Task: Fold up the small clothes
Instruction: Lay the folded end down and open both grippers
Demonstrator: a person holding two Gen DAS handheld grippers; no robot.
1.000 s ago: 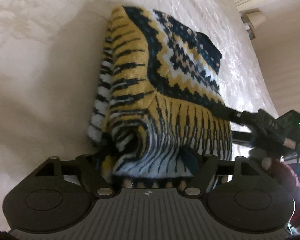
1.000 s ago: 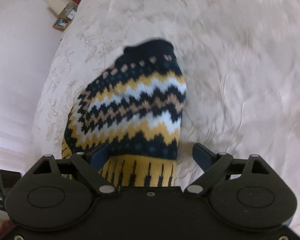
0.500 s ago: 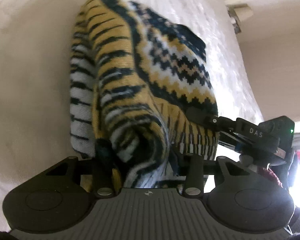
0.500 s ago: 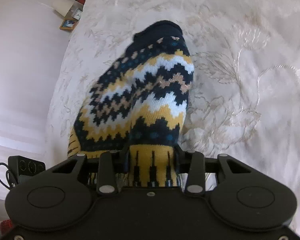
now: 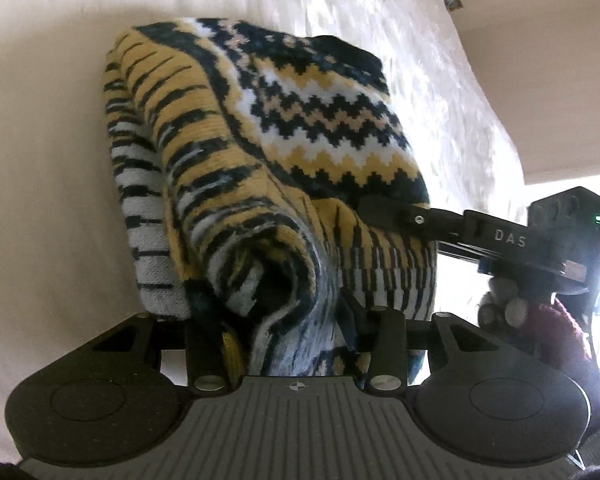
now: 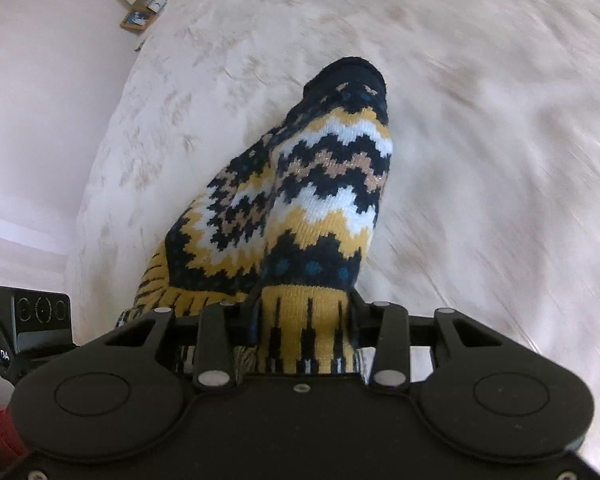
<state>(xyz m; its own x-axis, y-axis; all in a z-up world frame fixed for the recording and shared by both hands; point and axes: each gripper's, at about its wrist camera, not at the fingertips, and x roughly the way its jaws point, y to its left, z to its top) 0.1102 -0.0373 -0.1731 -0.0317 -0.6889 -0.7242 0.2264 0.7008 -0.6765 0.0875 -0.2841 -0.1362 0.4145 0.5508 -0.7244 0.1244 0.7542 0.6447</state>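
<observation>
A small knitted sweater (image 5: 284,152), yellow, navy and white with zigzag bands, hangs bunched above the cream bedspread (image 5: 40,160). My left gripper (image 5: 292,336) is shut on its striped hem. My right gripper (image 6: 304,332) is shut on the hem's other corner; the sweater (image 6: 320,200) drapes away from it toward the navy collar. In the left wrist view the right gripper's finger (image 5: 384,212) presses on the sweater from the right.
The embroidered bedspread (image 6: 480,140) fills the space beneath. A pale wall (image 6: 40,100) and a shelf with small framed items (image 6: 148,8) lie at far left. A hand in a red sleeve (image 5: 548,320) holds the right gripper.
Both grippers closed on the sweater's hem, from open one second ago. The sweater has since been lifted and bunched, and the view is blurred by motion.
</observation>
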